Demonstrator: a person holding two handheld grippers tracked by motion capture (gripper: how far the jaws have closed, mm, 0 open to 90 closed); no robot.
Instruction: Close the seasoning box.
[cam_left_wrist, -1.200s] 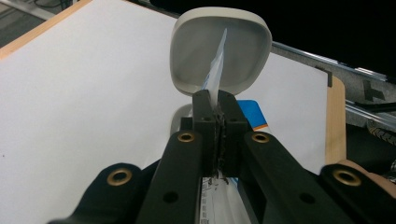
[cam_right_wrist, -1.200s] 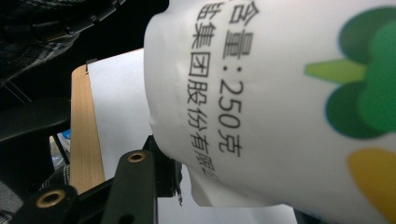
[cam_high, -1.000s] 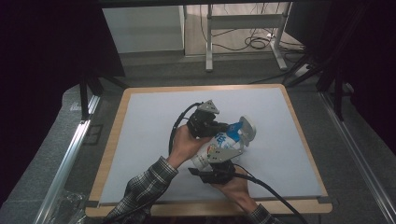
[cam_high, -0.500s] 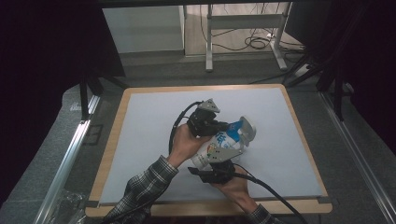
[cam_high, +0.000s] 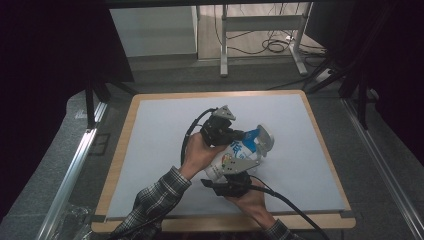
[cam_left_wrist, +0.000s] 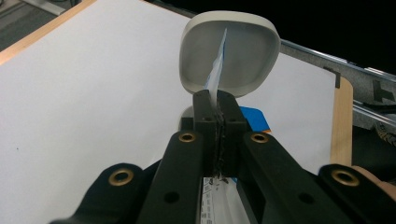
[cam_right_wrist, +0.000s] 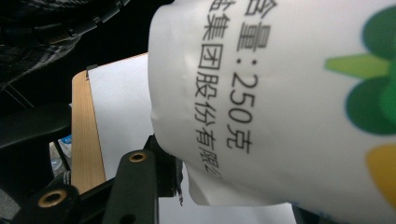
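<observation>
A white and blue pouch (cam_high: 234, 154) with printed Chinese text is held tilted above the white table mat (cam_high: 155, 135). My left gripper (cam_high: 237, 135) is shut on the pouch's thin upper edge (cam_left_wrist: 215, 74), its jaws pressed together (cam_left_wrist: 217, 100). My right gripper (cam_high: 233, 170) is shut on the pouch's lower end; the pouch (cam_right_wrist: 280, 93) bulges over one black finger (cam_right_wrist: 137, 182) there. A pale grey rounded bowl (cam_high: 266, 140) sits just past the pouch's top, its hollow (cam_left_wrist: 243, 51) facing the left gripper view.
The mat lies on a wooden-edged table (cam_high: 120, 165). A black cable (cam_high: 290, 205) trails from the right gripper toward the front edge, and another cable (cam_high: 189, 131) loops behind the left hand. Metal rails (cam_high: 70, 175) flank the table.
</observation>
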